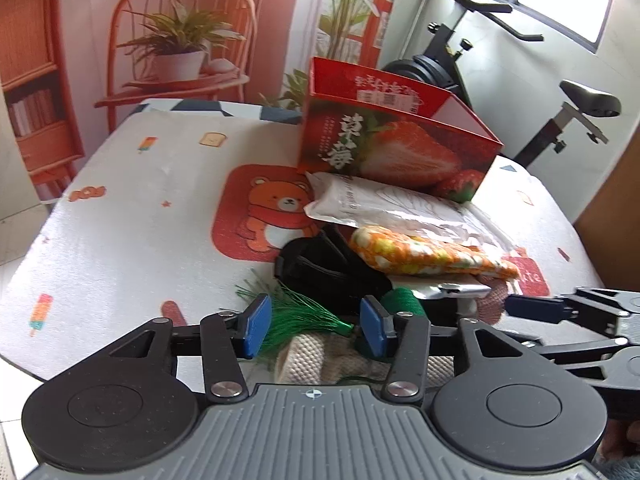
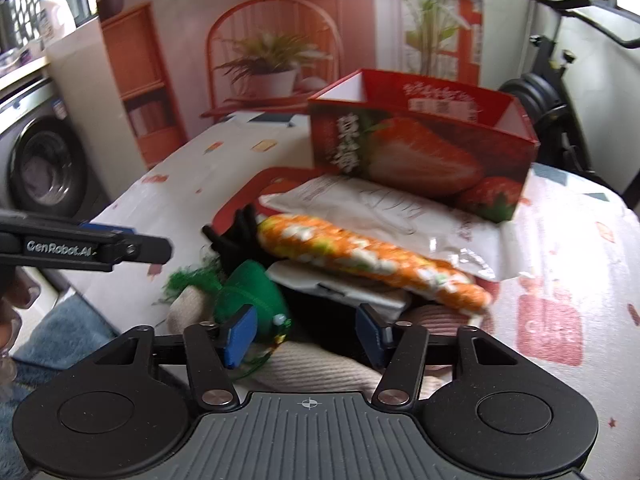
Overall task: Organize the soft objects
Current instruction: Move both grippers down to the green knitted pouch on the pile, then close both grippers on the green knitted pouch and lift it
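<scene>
- The soft things lie heaped at the near edge of the table (image 1: 120, 184), in front of the open strawberry box (image 1: 400, 136)
- Left gripper (image 1: 316, 326) has jaws apart around the green tassel (image 1: 296, 316), pads not visibly pressing
- Right gripper (image 2: 306, 336) stands open over cream knit fabric (image 2: 320, 364), beside the green felt piece (image 2: 248, 292)
- Everything looks light and limp; the orange floral pouch (image 2: 372, 260) should pinch best at mid-length, the white plastic bag (image 1: 384, 204) may slip
</scene>
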A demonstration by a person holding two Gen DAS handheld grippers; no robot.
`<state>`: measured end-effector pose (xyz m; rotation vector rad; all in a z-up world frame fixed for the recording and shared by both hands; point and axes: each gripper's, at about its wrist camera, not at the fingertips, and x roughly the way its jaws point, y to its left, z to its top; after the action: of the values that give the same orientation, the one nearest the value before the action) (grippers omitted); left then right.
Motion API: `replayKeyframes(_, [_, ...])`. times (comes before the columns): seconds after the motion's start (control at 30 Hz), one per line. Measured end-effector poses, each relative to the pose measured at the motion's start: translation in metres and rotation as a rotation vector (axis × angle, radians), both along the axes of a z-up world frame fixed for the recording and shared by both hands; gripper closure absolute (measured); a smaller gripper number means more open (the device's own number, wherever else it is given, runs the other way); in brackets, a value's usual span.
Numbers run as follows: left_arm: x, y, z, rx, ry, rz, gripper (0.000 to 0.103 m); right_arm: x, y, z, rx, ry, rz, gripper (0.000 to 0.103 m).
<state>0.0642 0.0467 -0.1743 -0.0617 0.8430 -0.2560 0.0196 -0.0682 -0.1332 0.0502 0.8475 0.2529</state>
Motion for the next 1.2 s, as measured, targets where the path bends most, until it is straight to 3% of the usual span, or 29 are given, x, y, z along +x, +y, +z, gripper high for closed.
replayKeyframes(0.33, [0.008, -0.015, -0.025, -0.067, 0.073, -0.110, 0.054, 0.014, 0.016, -0.028, 0.019, 0.083, 0.105, 0.052])
replayKeyframes(0.53, [0.017, -0.021, -0.032, -0.147, 0.103, -0.178, 0.069, 0.023, 0.022, -0.038, -0.002, 0.072, 0.148, 0.052])
replayKeyframes(0.73, [0.021, -0.034, -0.036, -0.161, 0.097, -0.259, 0.070, 0.029, 0.027, -0.043, 0.015, 0.051, 0.181, 0.052])
replayKeyframes(0.87, [0.026, -0.034, -0.040, -0.161, 0.110, -0.246, 0.070, 0.034, 0.028, -0.049, 0.029, 0.067, 0.184, 0.053])
replayKeyframes(1.03, [0.036, -0.026, -0.051, -0.234, 0.170, -0.223, 0.070, 0.037, 0.025, -0.056, 0.055, 0.094, 0.156, 0.057])
replayKeyframes(1.2, [0.032, -0.030, -0.037, -0.212, 0.133, -0.241, 0.070, 0.031, 0.026, -0.046, 0.050, 0.042, 0.163, 0.060])
